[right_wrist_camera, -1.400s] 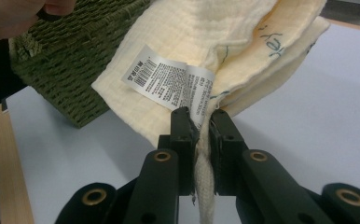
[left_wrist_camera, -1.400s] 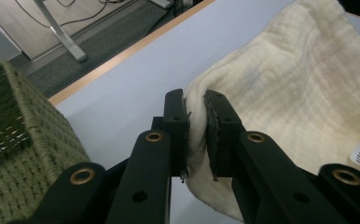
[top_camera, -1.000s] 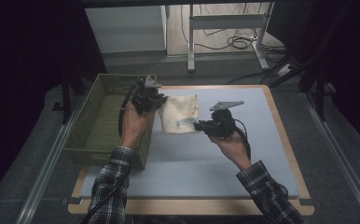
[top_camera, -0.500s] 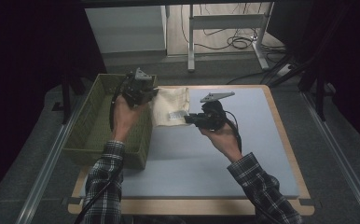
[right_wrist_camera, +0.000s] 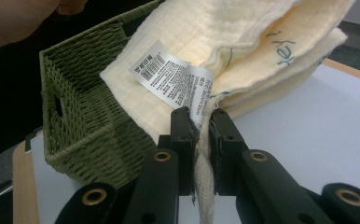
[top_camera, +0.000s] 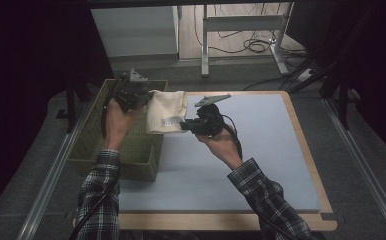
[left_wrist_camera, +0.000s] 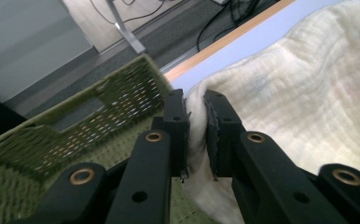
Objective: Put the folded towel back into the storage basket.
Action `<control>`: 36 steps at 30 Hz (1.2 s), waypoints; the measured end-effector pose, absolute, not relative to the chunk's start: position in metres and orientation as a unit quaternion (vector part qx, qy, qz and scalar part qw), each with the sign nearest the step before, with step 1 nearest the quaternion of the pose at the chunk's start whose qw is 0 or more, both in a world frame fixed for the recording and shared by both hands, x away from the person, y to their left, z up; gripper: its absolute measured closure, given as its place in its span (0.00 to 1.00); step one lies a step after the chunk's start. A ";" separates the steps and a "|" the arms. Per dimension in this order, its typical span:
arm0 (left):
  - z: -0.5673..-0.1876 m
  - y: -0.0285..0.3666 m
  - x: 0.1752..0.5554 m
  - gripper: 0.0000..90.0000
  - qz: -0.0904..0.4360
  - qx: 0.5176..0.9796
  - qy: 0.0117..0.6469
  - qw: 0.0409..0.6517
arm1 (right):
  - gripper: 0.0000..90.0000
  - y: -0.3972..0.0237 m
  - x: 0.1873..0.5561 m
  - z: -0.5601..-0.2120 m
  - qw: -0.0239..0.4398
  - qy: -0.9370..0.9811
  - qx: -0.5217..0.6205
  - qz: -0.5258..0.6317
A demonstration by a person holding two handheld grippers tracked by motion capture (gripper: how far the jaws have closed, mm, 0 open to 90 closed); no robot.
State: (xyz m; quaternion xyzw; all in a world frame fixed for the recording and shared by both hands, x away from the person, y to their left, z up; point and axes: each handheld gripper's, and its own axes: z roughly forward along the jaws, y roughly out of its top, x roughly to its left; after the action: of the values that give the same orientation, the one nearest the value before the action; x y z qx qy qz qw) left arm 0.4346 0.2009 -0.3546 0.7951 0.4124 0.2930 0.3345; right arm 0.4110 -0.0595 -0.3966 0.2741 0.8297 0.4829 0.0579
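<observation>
Now both my left gripper [top_camera: 140, 98] and right gripper [top_camera: 185, 125] pinch the cream towel [top_camera: 167, 110] in their jaws, over the green basket's [top_camera: 88, 145] rim beside the blue surface [top_camera: 261, 150].

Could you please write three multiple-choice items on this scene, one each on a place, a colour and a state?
1. Where is the cloth?
A. Held in the air at the basket's right rim
B. Lying flat at the mat's right edge
C. On the floor under the table

2. What colour is the basket?
A. Red
B. Green
C. White

3. How are the grippers?
A. Both wide open, holding nothing
B. Left shut on the cloth, right open
C. Both shut on the cloth

Key:
1 A, since the high view shows it stretched between the left gripper and the right gripper, beside the basket.
2 B, as the woven wall is olive green in all views.
3 C, because each gripper view shows cloth pinched between the black fingers.
</observation>
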 end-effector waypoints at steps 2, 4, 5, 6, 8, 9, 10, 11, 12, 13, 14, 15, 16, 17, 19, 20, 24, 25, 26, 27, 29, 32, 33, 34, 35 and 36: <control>-0.355 0.206 0.433 0.89 0.297 0.795 0.415 0.328 | 0.91 -0.051 0.411 -0.397 0.057 0.831 0.270 0.482; -0.355 0.212 0.431 0.89 0.300 0.793 0.419 0.324 | 0.91 -0.045 0.412 -0.397 0.056 0.833 0.266 0.482; -0.356 0.219 0.429 0.89 0.301 0.791 0.424 0.322 | 0.91 -0.038 0.412 -0.398 0.055 0.835 0.263 0.480; -0.356 0.219 0.429 0.89 0.301 0.791 0.424 0.322 | 0.91 -0.038 0.412 -0.398 0.055 0.835 0.263 0.480; -0.358 0.225 0.428 0.89 0.302 0.788 0.429 0.321 | 0.91 -0.029 0.412 -0.399 0.054 0.837 0.260 0.479; -0.359 0.232 0.426 0.89 0.303 0.787 0.434 0.318 | 0.91 -0.023 0.412 -0.400 0.052 0.837 0.258 0.479; -0.359 0.232 0.426 0.89 0.303 0.787 0.434 0.318 | 0.91 -0.020 0.413 -0.401 0.051 0.838 0.257 0.479; -0.360 0.238 0.424 0.89 0.304 0.785 0.439 0.314 | 0.91 -0.016 0.413 -0.402 0.049 0.839 0.256 0.478; -0.360 0.238 0.424 0.89 0.304 0.785 0.439 0.314 | 0.91 -0.016 0.413 -0.402 0.049 0.839 0.256 0.478; -0.362 0.242 0.423 0.89 0.305 0.785 0.442 0.310 | 0.91 -0.012 0.413 -0.403 0.048 0.840 0.255 0.477; -0.363 0.245 0.422 0.89 0.305 0.784 0.445 0.308 | 0.91 -0.007 0.413 -0.405 0.046 0.840 0.253 0.477; -0.364 0.248 0.421 0.89 0.306 0.783 0.446 0.307 | 0.91 -0.003 0.412 -0.406 0.044 0.840 0.253 0.477; -0.366 0.253 0.419 0.89 0.307 0.782 0.449 0.303 | 0.91 0.003 0.412 -0.408 0.042 0.842 0.251 0.476; -0.367 0.256 0.418 0.89 0.307 0.781 0.452 0.302 | 0.91 0.007 0.412 -0.410 0.041 0.842 0.250 0.476; -0.369 0.259 0.417 0.89 0.307 0.781 0.454 0.300 | 0.91 0.012 0.411 -0.411 0.039 0.843 0.249 0.475; -0.371 0.262 0.416 0.89 0.307 0.781 0.456 0.297 | 0.91 0.016 0.411 -0.413 0.037 0.844 0.248 0.473; -0.380 0.278 0.411 0.89 0.305 0.780 0.466 0.284 | 0.91 0.038 0.408 -0.420 0.030 0.852 0.241 0.464; -0.382 0.281 0.410 0.89 0.305 0.780 0.468 0.283 | 0.91 0.042 0.407 -0.421 0.029 0.854 0.239 0.461; -0.382 0.281 0.410 0.89 0.305 0.780 0.468 0.283 | 0.91 0.046 0.407 -0.423 0.028 0.857 0.236 0.458; -0.386 0.287 0.408 0.89 0.303 0.779 0.472 0.280 | 0.91 0.051 0.406 -0.424 0.028 0.859 0.233 0.455; -0.390 0.292 0.406 0.89 0.302 0.779 0.474 0.277 | 0.90 0.059 0.404 -0.427 0.027 0.863 0.228 0.450; -0.394 0.296 0.404 0.89 0.301 0.778 0.478 0.276 | 0.90 0.071 0.402 -0.431 0.023 0.870 0.224 0.440; -0.399 0.300 0.403 0.89 0.299 0.778 0.480 0.272 | 0.90 0.074 0.401 -0.433 0.022 0.871 0.223 0.437; -0.399 0.300 0.403 0.89 0.299 0.778 0.480 0.272 | 0.90 0.074 0.401 -0.433 0.022 0.871 0.223 0.437; -0.402 0.303 0.402 0.89 0.298 0.779 0.481 0.271 | 0.90 0.078 0.400 -0.434 0.021 0.873 0.222 0.434; -0.405 0.305 0.401 0.89 0.296 0.778 0.483 0.270 | 0.90 0.081 0.400 -0.436 0.019 0.874 0.223 0.432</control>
State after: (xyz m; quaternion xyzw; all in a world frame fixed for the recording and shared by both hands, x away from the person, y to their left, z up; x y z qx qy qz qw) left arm 0.4011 0.3049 -0.4049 0.7784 0.4833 0.2963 0.2697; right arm 0.3999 0.0809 -0.4358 0.2231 0.8737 0.4318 0.0189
